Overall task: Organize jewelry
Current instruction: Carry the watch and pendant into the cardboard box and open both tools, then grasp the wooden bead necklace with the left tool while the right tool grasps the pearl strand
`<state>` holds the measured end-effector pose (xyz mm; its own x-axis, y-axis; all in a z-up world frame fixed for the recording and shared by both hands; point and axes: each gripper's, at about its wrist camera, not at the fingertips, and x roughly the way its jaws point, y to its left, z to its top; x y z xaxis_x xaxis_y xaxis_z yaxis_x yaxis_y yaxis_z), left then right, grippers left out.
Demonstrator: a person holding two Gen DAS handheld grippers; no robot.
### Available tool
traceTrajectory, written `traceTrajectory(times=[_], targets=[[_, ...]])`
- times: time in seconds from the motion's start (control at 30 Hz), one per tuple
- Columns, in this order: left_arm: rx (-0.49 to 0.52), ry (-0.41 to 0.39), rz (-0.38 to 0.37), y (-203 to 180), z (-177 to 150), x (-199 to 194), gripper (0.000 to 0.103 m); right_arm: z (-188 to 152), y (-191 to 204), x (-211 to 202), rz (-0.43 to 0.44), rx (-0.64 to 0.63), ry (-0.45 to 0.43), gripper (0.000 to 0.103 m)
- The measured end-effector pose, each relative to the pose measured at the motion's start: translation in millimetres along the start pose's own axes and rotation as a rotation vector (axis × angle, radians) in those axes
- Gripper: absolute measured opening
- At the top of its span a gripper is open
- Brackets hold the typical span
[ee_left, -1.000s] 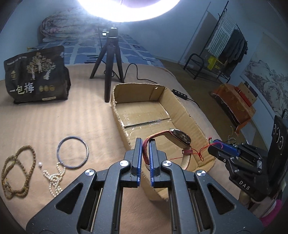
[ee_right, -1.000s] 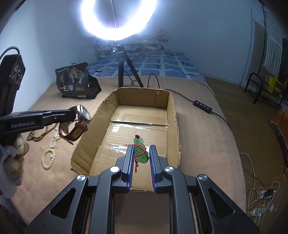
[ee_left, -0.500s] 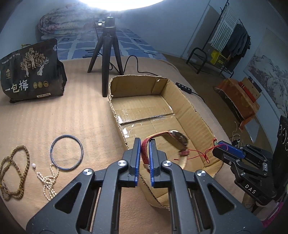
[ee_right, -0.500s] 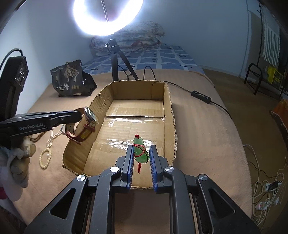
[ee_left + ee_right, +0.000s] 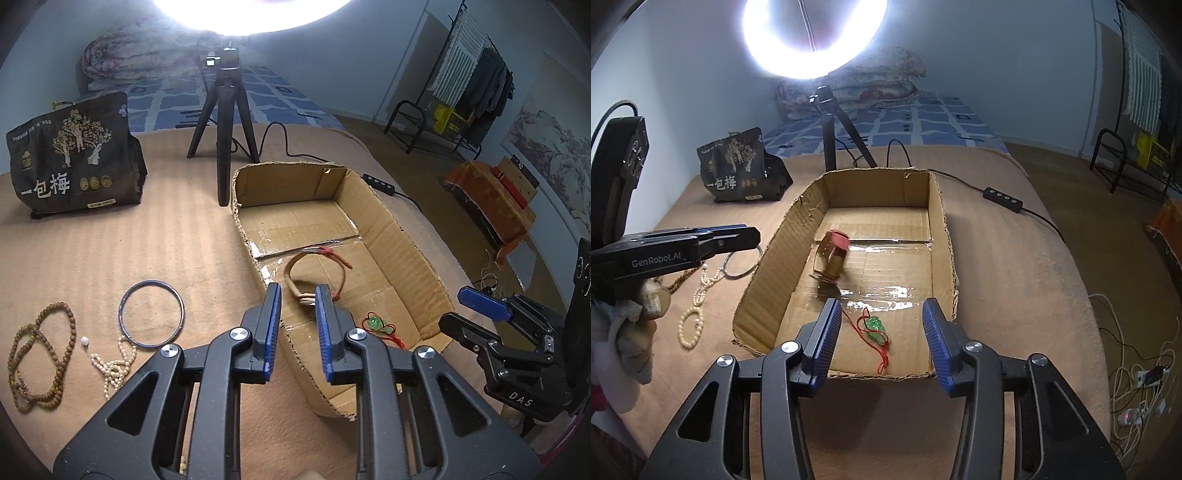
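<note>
Both grippers are seen with jaws parted, nothing held. The right gripper (image 5: 881, 334) is held over the near end of the cardboard box (image 5: 943, 236), jaws spread wide; the left gripper (image 5: 297, 325) is held at the box's left wall, jaws open less far. Inside the box, near its near end, the green pendant (image 5: 874, 326) on a red cord is seen lying flat. Farther in, at mid-box by the left wall, the watch (image 5: 833, 256) with a red-brown strap is seen lying on the floor of the box. Left of the box, on the bed (image 5: 110, 236), a metal bangle (image 5: 151, 314), a pearl strand (image 5: 114, 363) and a wooden bead necklace (image 5: 40, 354) are laid out. Beyond the box, a tripod (image 5: 223, 129) and a dark printed bag (image 5: 72, 162) are seen.
</note>
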<state>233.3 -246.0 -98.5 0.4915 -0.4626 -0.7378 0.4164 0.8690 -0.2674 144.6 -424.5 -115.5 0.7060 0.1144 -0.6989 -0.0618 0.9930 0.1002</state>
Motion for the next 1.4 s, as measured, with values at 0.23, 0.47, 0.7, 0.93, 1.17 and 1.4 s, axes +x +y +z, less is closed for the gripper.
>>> traceTrajectory(times=[0.23,0.47,0.7,0.93,1.17,1.4], targets=[[-0.004,-0.02,0.019,8,-1,-18,0.017,0,6,-7,-0.013,0.001,-0.004,0.044],[-0.011,-0.052,0.046,25,-5,-48,0.017,1,22,-21,-0.013,-0.005,-0.017,0.055],[-0.026,-0.1,0.119,63,-16,-84,0.058,3,55,-31,0.024,-0.047,-0.025,0.061],[-0.067,-0.103,0.2,123,-35,-113,0.058,4,94,-28,0.077,-0.094,-0.014,0.065],[-0.144,-0.077,0.265,185,-59,-132,0.058,4,136,-13,0.125,-0.154,0.022,0.066],[-0.224,-0.031,0.289,236,-82,-132,0.058,-1,168,7,0.157,-0.203,0.073,0.066]])
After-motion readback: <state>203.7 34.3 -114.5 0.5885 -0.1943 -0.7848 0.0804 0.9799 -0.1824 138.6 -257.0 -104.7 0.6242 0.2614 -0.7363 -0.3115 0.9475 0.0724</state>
